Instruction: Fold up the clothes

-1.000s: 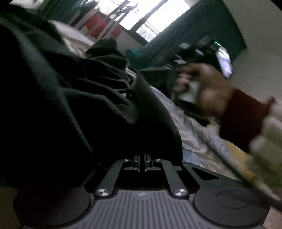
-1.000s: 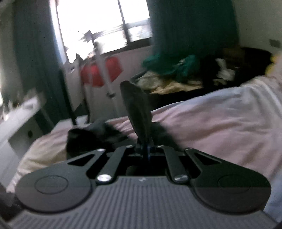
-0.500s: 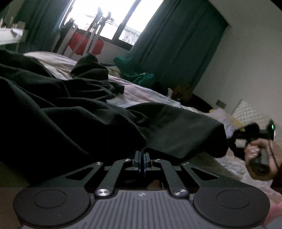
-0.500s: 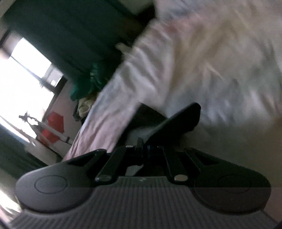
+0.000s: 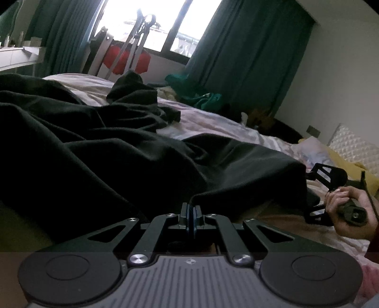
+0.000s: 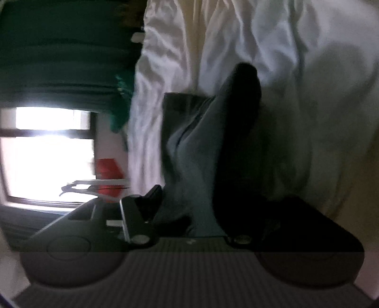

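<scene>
The dark garment (image 5: 99,151) lies crumpled across the pale bed sheet (image 5: 213,123), spreading from the left side of the left wrist view to its lower middle. There the left gripper (image 5: 190,213) has its jaws pressed together on a fold of the cloth's near edge. Only this view shows the room upright: the green curtains (image 5: 248,59), the bright window (image 5: 151,21), a red object (image 5: 125,61) beneath it, and, at the far right, the right hand (image 5: 350,210) holding the right gripper (image 5: 315,196) against the garment's other end, where its fingertips are hidden by cloth. The right wrist view is rolled sideways, the window at its left, and blurred. It shows a strip of the garment (image 6: 208,147) rising from between that gripper's arms over the sheet (image 6: 296,71). The arms look spread, one finger (image 6: 151,196) standing clear at the left, but whether they pinch the cloth cannot be told.
</scene>
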Demonstrator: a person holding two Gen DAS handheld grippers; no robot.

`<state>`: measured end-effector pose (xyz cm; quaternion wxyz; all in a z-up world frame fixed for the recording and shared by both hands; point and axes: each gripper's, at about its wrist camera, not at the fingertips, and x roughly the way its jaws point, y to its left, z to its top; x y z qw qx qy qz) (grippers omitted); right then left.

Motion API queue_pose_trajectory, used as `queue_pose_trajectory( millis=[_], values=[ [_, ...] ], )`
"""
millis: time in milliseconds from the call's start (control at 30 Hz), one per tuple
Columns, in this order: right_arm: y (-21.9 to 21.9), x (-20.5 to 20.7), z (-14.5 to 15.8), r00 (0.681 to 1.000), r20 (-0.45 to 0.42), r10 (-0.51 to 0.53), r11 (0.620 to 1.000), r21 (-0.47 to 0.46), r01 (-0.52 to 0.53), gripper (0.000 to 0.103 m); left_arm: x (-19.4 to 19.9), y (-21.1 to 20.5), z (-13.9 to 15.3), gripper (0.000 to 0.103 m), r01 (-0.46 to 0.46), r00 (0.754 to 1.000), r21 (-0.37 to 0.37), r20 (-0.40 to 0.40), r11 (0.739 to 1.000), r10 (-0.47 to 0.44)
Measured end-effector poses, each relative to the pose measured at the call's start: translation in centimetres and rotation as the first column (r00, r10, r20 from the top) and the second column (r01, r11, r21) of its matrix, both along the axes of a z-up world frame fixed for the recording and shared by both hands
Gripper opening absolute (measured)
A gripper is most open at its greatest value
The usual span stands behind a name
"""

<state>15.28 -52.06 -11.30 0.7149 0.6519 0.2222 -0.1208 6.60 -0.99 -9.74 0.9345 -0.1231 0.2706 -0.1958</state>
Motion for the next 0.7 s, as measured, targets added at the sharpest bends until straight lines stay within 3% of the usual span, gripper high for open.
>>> queue_pose_trajectory(
  millis=[100,133,167,300,367,433,500,600,700],
  values=[
    [-1.5,0.8,0.3,0.998,-0.009,-0.056,0.997,-0.053,0.056,0.036,0.0,0.0,0.1,0.003,0.003,1.0,-0.009,0.007,1.0,-0.003],
    [-2.0,1.1,0.4,0.998,-0.01,-0.069,0.995,-0.076,0.068,0.014,0.0,0.1,0.3,0.003,0.009,1.0,-0.02,0.014,1.0,-0.009],
    [-2.6,1.5,0.6,0.997,-0.012,-0.072,0.992,-0.106,0.07,0.007,-0.1,0.1,0.4,0.003,0.016,1.0,-0.031,0.021,0.999,-0.015],
    [-3.7,1.6,2.9,0.993,0.069,-0.1,0.956,-0.268,0.115,0.005,-0.5,0.0,1.5,0.003,0.059,0.996,-0.078,0.072,0.995,-0.053],
    [-4.2,0.7,4.7,0.978,0.122,-0.168,0.911,-0.36,0.201,0.005,-0.8,-0.2,1.9,0.003,0.098,0.992,-0.087,0.091,0.991,-0.09],
    [-5.2,-0.4,5.3,0.957,0.15,-0.25,0.877,-0.383,0.289,0.005,-1.2,-0.9,1.9,0.003,0.137,0.986,-0.067,0.103,0.988,-0.13],
    [-6.2,-1.1,4.5,0.947,0.115,-0.299,0.868,-0.379,0.32,0.005,-1.5,-1.8,1.6,0.005,0.167,0.982,-0.036,0.095,0.985,-0.163],
    [-6.2,-1.0,3.6,0.955,0.066,-0.29,0.87,-0.397,0.292,0.005,-1.4,-2.5,0.9,0.006,0.187,0.981,-0.009,0.059,0.982,-0.186],
    [-6.1,-1.0,2.6,0.959,0.016,-0.282,0.872,-0.414,0.263,0.005,-1.0,-2.2,0.7,0.008,0.18,0.983,-0.028,0.028,0.983,-0.179]
  ],
)
